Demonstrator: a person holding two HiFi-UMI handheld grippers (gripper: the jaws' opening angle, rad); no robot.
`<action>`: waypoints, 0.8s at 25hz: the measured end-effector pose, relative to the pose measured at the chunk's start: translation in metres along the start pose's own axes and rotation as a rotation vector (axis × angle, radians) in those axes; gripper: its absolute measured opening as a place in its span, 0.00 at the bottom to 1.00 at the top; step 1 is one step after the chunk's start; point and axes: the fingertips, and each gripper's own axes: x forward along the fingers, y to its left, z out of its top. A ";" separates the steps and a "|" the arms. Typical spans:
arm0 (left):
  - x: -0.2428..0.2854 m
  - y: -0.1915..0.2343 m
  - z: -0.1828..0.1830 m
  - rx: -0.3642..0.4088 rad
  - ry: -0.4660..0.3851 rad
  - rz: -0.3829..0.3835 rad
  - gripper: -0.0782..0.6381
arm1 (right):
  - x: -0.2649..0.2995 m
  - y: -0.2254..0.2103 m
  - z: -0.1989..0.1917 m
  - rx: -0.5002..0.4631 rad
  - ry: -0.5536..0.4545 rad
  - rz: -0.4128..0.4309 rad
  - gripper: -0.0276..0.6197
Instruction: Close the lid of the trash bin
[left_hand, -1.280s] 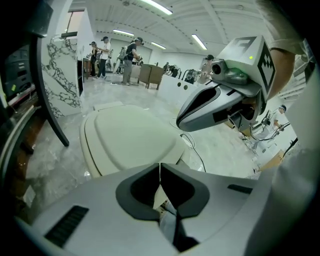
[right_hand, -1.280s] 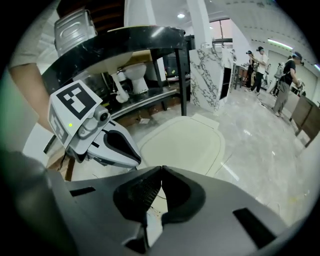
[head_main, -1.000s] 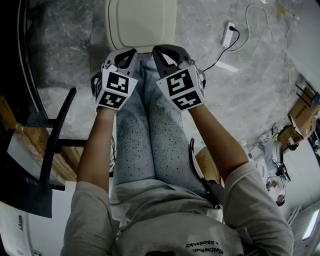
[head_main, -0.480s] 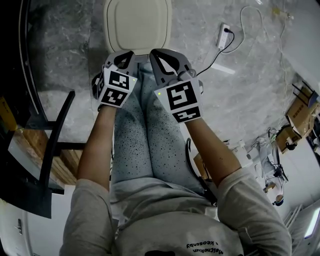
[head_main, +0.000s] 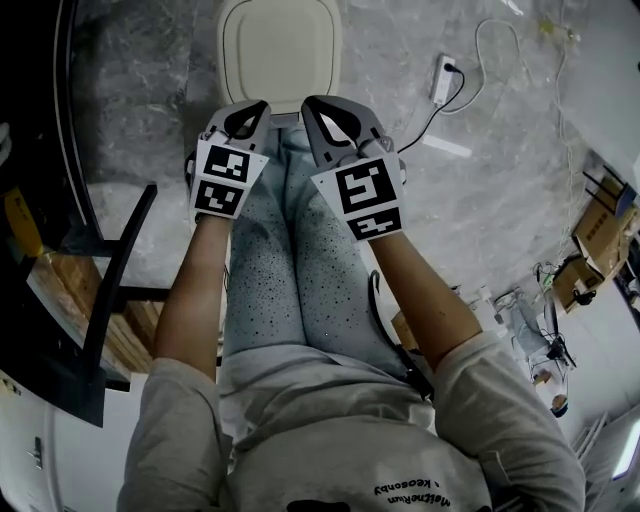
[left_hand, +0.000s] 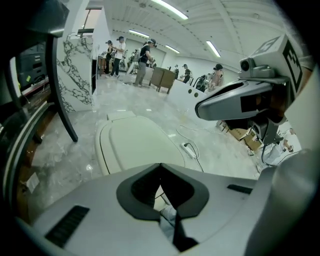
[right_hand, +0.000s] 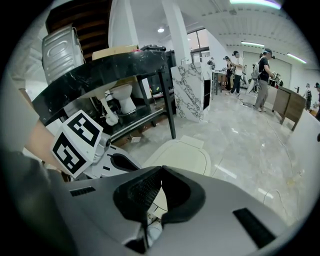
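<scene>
The cream trash bin (head_main: 280, 52) stands on the marble floor in front of the person's knees, its lid lying flat and down. Just above the bin's near edge my left gripper (head_main: 264, 105) and right gripper (head_main: 307, 101) hang side by side, both shut with nothing between the jaws. In the left gripper view the lid (left_hand: 132, 145) lies beyond my shut left gripper (left_hand: 160, 165), clear of it. The right gripper view shows the lid (right_hand: 182, 155) past my shut right gripper (right_hand: 161, 168), with the left gripper (right_hand: 117, 161) beside it.
A black table frame with slanted legs (head_main: 115, 270) stands at the left. A power strip with a cable (head_main: 441, 78) lies on the floor right of the bin. Cardboard boxes (head_main: 600, 230) sit far right. People (left_hand: 145, 52) stand far off.
Both grippers have lifted a little above the bin's near edge, the right one more, and stayed shut. The lid lies as before.
</scene>
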 end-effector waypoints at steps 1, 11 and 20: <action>-0.005 0.000 0.007 -0.003 -0.016 0.005 0.14 | -0.003 0.000 0.004 -0.001 -0.005 -0.003 0.09; -0.057 -0.013 0.076 -0.050 -0.151 0.046 0.14 | -0.037 -0.001 0.046 -0.005 -0.065 -0.011 0.09; -0.110 -0.025 0.128 -0.072 -0.241 0.104 0.14 | -0.085 -0.002 0.093 -0.016 -0.146 -0.049 0.09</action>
